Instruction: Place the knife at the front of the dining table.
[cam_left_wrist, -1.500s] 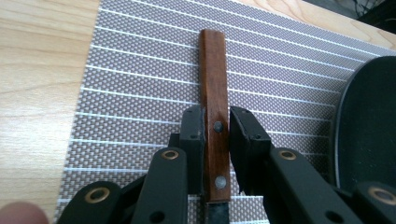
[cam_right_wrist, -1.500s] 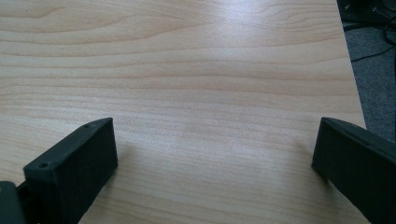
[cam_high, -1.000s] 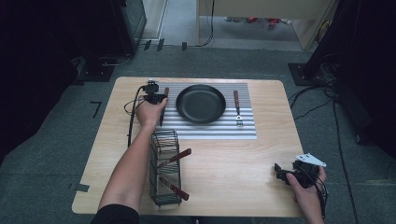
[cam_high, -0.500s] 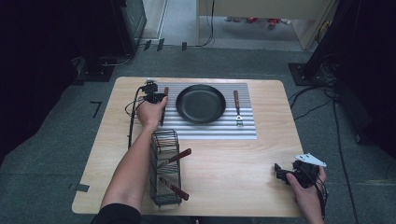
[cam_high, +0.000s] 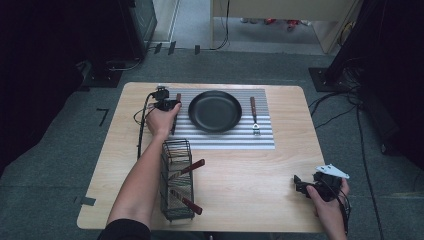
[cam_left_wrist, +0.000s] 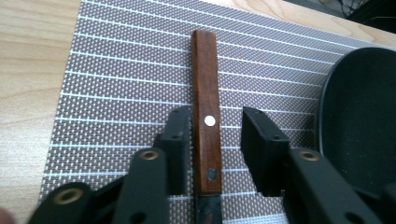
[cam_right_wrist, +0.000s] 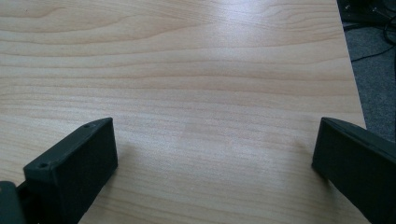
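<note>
On the bench (cam_high: 250, 165) I see the striped mat (cam_high: 220, 137), the black pan (cam_high: 215, 111), then a wooden-handled knife (cam_left_wrist: 205, 116) lying left of it. My left tongs (cam_left_wrist: 215, 142) straddle its handle, released, one jaw touching. I should centre before clenching. My right tongs (cam_right_wrist: 212, 163) gape wide, grasping nothing.

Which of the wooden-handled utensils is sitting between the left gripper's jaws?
The one lying on the striped mat left of the black pan: its handle lies between the left gripper's open jaws. The others are right of the pan or in the wire rack.
</note>
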